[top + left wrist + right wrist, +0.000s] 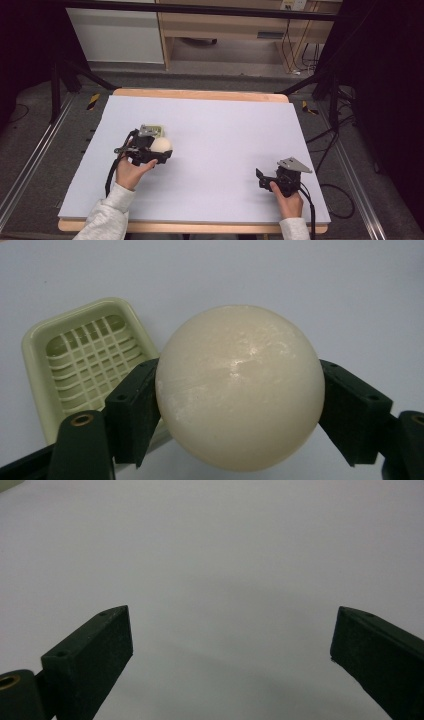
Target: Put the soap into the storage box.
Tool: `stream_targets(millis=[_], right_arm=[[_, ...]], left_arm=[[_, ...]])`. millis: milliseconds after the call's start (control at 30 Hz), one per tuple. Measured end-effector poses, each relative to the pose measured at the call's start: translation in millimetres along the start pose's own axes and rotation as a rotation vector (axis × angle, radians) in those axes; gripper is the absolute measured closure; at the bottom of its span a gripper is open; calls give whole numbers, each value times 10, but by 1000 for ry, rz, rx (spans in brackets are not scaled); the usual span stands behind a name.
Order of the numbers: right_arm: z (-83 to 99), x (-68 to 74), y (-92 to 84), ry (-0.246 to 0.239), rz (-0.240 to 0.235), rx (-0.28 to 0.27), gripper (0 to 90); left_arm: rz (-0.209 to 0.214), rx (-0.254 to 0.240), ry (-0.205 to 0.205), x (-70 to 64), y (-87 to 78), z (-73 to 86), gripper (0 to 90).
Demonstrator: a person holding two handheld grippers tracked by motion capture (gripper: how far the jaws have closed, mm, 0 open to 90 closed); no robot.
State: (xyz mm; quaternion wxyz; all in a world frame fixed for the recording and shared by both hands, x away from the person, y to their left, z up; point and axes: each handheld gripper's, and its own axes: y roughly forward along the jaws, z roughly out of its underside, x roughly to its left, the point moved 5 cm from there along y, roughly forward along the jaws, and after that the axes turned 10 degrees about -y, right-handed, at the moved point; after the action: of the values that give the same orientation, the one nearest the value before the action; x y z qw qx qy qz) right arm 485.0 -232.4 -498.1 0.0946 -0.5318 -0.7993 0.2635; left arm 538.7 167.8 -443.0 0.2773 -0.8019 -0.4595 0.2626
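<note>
Pale table (225,125) on grey floor (30,150); wooden furniture (225,25) behind; dark surroundings.

The ball (239,387) is showing creamy off-white with a glossy sheen and faint chalky patches. The soap tray (85,360) at its ten o'clock is showing pale green, its floor patterned as an open lattice grid. The fingers (132,415) are showing black. The counter (225,135) is showing plain pale lavender, edged in light wood.

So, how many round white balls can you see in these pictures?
1. The cream-white ball sits between the jaws of the left gripper, beside the pale green slotted tray. The tray's slots look bare; nothing seems hidden elsewhere on the table.
</note>
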Motion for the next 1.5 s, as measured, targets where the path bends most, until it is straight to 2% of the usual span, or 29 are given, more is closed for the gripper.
stream_targets(millis=[600, 1067, 1167, 1200, 1333, 1500], right_arm=[[2, 0, 3, 3, 0, 1, 38], [9, -10, 19, -4, 9, -1, 39], [10, 6, 27, 7, -1, 6, 39], [20, 8, 40, -13, 1, 8, 38], [17, 9, 32, 0, 1, 7, 38], [25, 8, 43, -7, 0, 13, 38]], left_arm=[[-44, -17, -50, 307, -25, -99, 244], [-62, -23, -61, 441, 15, -210, 244], [-66, -17, -58, 447, 27, -208, 244], [-69, -14, -55, 453, 36, -205, 244], [-79, -13, -54, 496, 55, -226, 244], [-94, -3, -54, 551, 114, -230, 244]])
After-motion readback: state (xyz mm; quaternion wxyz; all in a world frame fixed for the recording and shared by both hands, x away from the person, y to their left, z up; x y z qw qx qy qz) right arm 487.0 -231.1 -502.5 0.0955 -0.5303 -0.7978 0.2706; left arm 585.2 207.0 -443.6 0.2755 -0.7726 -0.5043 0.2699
